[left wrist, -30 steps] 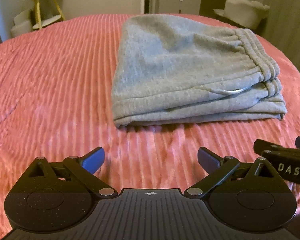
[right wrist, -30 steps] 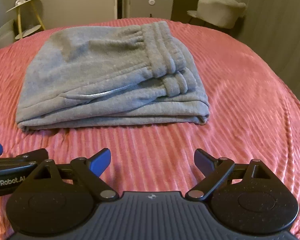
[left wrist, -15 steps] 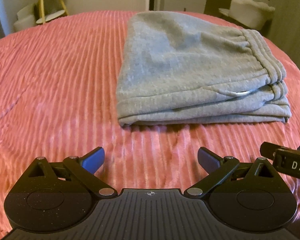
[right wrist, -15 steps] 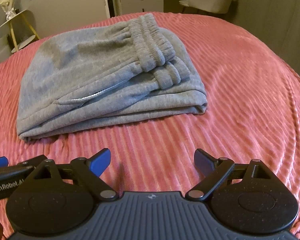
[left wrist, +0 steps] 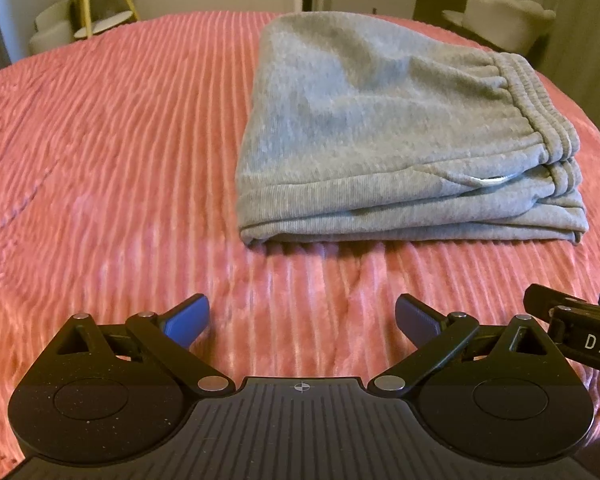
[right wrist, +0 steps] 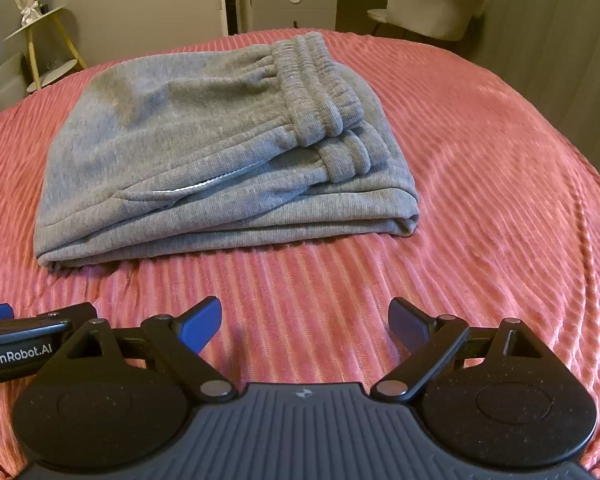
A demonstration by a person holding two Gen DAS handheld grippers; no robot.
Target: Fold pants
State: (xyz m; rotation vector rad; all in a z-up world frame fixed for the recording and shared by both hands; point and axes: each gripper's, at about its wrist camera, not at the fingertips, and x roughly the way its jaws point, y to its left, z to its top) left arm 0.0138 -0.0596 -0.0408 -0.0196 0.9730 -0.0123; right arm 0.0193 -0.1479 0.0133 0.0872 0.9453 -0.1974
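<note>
Across the ribbed pink plush bedspread, which is filling most of both views, you are looking at the grey fleece sweatpants lying folded into a thick, roughly rectangular bundle. They are resting flat on the bedspread, well ahead of your two tools, right of centre in the left wrist view and left of centre in the right wrist view. Several layers are stacking up along the near edge, with the rounded folds showing at the near corners. The gathered elastic waistband is running along the right side of the top layer, and a second ribbed band is sitting just below it. A thin pale line, perhaps a zip or pocket edge, is peeking out between the layers near the front.

You are holding the black left gripper with blue pads spread wide above the bedspread, pinching nothing and staying apart from the pants. Your black right gripper with blue pads is likewise standing wide apart and empty, just beside the left one; each tool is showing at the edge of the other's view.
</note>
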